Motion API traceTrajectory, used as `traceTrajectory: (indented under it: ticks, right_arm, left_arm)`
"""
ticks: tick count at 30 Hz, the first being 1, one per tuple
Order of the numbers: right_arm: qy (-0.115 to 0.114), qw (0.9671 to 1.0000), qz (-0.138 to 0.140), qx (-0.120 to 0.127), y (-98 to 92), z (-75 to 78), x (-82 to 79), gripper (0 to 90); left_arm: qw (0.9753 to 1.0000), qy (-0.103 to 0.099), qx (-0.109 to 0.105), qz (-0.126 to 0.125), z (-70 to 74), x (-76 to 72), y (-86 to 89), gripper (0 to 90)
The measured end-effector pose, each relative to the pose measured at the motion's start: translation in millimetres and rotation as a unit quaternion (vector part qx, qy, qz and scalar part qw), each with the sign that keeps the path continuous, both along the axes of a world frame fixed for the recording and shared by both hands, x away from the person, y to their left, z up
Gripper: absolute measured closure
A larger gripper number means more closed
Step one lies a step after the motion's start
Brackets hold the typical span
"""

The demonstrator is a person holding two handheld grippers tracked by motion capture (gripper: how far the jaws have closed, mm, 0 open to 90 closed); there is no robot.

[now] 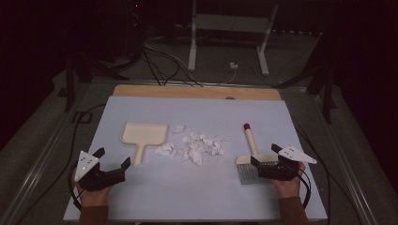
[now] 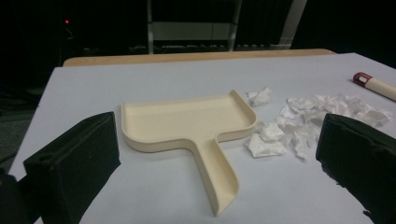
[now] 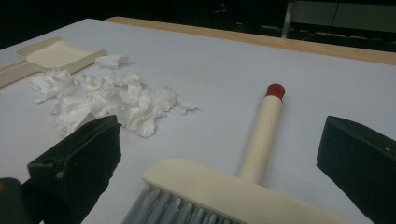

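A cream dustpan (image 1: 143, 133) (image 2: 187, 123) lies flat on the white table, its handle pointing toward the near edge. My left gripper (image 1: 112, 159) (image 2: 217, 154) stands open just short of that handle, touching nothing. A heap of crumpled white paper scraps (image 1: 195, 146) (image 2: 308, 121) (image 3: 102, 98) lies in the middle. A cream hand brush (image 1: 253, 152) (image 3: 261, 140) with grey bristles and a red-tipped handle lies to the right. My right gripper (image 1: 266, 155) (image 3: 217, 154) is open over the brush head, its jaws either side of it.
The white table (image 1: 197, 197) has a wooden strip (image 1: 197, 92) along its far edge. Beyond it are cables (image 1: 159, 65) and a white stand (image 1: 230, 33) on the dark floor. Bare table lies in front of both grippers.
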State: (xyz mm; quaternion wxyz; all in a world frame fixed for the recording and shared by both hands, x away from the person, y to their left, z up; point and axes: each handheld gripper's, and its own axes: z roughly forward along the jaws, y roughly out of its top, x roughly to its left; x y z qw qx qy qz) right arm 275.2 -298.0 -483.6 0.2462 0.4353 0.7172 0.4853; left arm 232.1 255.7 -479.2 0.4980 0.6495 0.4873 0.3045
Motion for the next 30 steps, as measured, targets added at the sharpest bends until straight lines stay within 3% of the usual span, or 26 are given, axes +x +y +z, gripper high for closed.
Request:
traceTrajectory:
  ticks: [9,11,16,30]
  right_arm:
    - [0.006,1.0000,0.004,0.002,1.4,3.1,1.9,0.0]
    - [0.008,0.9999,0.007,0.012,1.2,6.9,2.1,0.0]
    - [0.005,0.9999,0.009,0.009,3.5,15.9,3.8,0.0]
    - [0.009,0.9999,-0.005,0.003,2.5,35.5,24.7,0.0]
  left_arm:
    - [0.9999,-0.001,-0.001,0.011,-0.6,0.7,1.9,0.3]
    - [0.9999,-0.001,0.000,0.016,-1.8,1.3,2.2,0.3]
    - [0.9997,-0.001,0.003,0.023,-2.6,0.4,2.6,0.3]
    - [0.9997,-0.001,0.002,0.024,-4.0,-0.1,3.5,0.3]
